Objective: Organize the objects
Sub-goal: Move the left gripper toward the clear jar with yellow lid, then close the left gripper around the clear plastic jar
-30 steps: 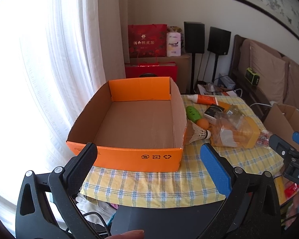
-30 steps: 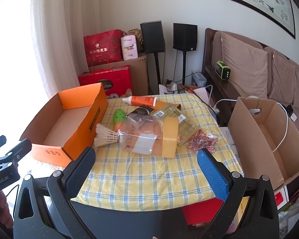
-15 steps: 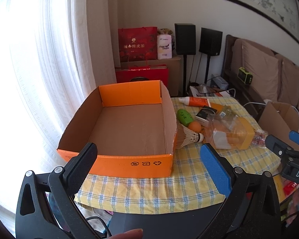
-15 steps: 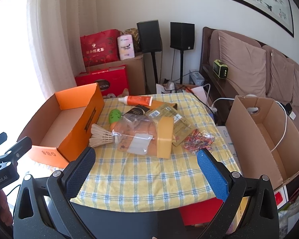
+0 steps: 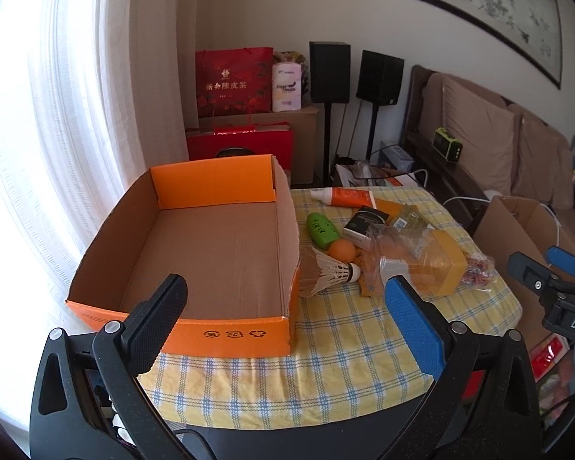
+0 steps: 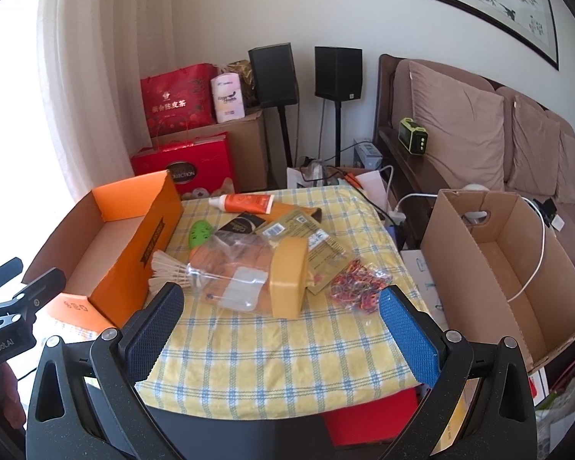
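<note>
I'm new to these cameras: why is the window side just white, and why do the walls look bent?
Left wrist view: daylight through the curtain overexposes that side to blank white; the orange box stays sharp. Right wrist view: the same washout at the left edge, and the fisheye lens bows the picture frame, with dark corners.

We see an empty, open-topped orange cardboard tray [image 5: 226, 253] on the yellow checked tablecloth [image 6: 287, 345], a white feathered shuttlecock [image 5: 331, 270] lying against its right wall beside a small orange ball [image 5: 344, 250].
</note>
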`<action>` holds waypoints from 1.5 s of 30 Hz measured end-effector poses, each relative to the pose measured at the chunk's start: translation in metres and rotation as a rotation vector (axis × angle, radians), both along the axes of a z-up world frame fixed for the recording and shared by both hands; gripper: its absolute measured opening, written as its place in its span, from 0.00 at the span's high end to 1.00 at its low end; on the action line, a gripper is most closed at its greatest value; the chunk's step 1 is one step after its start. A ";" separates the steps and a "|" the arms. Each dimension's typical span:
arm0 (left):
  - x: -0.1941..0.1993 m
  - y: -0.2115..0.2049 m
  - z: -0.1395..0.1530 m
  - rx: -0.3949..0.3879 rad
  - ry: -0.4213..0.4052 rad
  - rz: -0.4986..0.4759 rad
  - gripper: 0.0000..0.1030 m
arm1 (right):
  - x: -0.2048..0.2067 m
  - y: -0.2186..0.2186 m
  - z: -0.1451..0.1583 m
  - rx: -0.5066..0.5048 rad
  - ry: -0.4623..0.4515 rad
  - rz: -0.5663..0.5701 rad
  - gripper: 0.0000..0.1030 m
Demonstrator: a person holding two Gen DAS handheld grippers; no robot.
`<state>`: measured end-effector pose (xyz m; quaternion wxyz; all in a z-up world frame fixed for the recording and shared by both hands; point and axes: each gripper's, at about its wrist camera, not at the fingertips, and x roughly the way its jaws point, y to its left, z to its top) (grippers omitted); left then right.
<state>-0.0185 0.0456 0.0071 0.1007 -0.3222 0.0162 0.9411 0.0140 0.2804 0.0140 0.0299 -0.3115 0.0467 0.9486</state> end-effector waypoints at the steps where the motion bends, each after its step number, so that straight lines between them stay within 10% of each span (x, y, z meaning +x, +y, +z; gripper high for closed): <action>1: -0.003 0.003 0.000 0.002 -0.005 -0.009 0.00 | -0.001 0.003 0.000 -0.003 -0.001 -0.003 0.00; 13: -0.045 0.042 -0.009 0.064 -0.062 -0.148 0.04 | -0.024 0.051 -0.016 -0.129 -0.043 -0.033 0.03; 25: -0.090 0.094 -0.037 0.056 -0.163 -0.212 0.19 | -0.066 0.055 -0.056 -0.245 -0.160 0.037 0.33; 45: -0.122 0.118 -0.070 0.127 -0.269 -0.251 0.18 | -0.091 0.064 -0.090 -0.407 -0.155 0.113 0.17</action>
